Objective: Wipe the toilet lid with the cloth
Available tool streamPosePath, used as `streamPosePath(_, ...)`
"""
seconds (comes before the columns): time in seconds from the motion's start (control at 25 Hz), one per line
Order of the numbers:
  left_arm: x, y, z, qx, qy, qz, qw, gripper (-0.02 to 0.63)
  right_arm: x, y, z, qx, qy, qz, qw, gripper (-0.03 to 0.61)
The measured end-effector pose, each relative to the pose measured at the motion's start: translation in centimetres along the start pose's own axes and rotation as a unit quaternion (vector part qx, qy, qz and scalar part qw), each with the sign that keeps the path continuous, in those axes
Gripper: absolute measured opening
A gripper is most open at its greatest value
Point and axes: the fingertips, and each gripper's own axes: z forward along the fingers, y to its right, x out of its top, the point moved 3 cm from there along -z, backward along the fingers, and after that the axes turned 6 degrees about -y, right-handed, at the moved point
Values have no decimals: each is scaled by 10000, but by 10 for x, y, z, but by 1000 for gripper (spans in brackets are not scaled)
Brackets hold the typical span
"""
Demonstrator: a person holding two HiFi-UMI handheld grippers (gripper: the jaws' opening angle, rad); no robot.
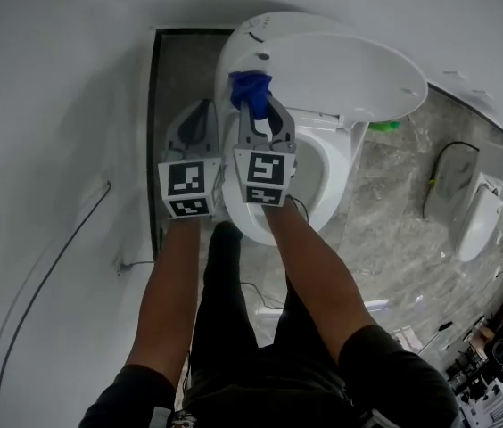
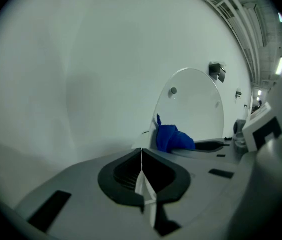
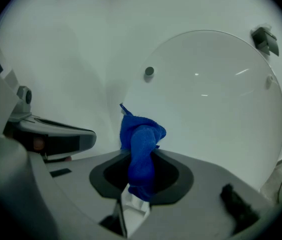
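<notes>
Two forearms reach forward from the bottom of the head view, above dark trousers, each hand holding a grey gripper topped with a cube of square markers. Held side by side and nearly touching, the two point forward and somewhat down over a white toilet. The right gripper (image 1: 256,107) is clamped on a bunched blue cloth (image 1: 250,87), which sticks out past its tips. The left gripper (image 1: 201,110) has its jaws pressed together with nothing between them, as its own view shows. The toilet lid (image 1: 341,69) is raised, standing behind the open bowl (image 1: 327,181) with its inner face towards the person. It lies straight ahead of the cloth, which sits close to the lid's lower left part, near the hinge end. Whether cloth and lid touch cannot be told. In the right gripper view the lid fills the right half, its long axis rising from hinge to rounded top, with a small round bumper (image 3: 149,71) above the cloth. The right hand is the nearer to the lid, while the left one sits off beside the bowl, towards the wall. A wipe would likely sweep up and to the right from here. Round about are a curved white wall (image 1: 64,105), a dark floor strip (image 1: 176,69) beside the toilet, grey marbled flooring (image 1: 385,230), and another white fixture (image 1: 479,217) at right.
</notes>
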Motion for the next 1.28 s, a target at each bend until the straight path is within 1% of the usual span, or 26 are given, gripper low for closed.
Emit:
streamPosePath(0.24,-6,39,24,-224,-130,95,9996,12,-15,47,-4,-285,-93,75,9995,83)
streamPosePath(0.52,-15,104,54,-616,-282,324,9972,12,-37,116,-23,-851,-103,303,9959,83)
streamPosePath(0.68,-15,142,64,-876,-319,450,9946,12,-52,157,-39,-1101,-147,412,9930,83)
streamPosePath(0.88,-24,189,76,-1137,-410,536,9912,12,-66,201,-59,-1371,-139,494,9892,83)
streamPosePath(1.08,-29,223,88,-1293,-448,582,9889,12,-75,228,-71,-1491,-159,498,9874,83)
streamPosePath(1.28,-31,240,87,-1386,-397,568,9879,12,-80,232,-82,-1498,-173,447,9875,83)
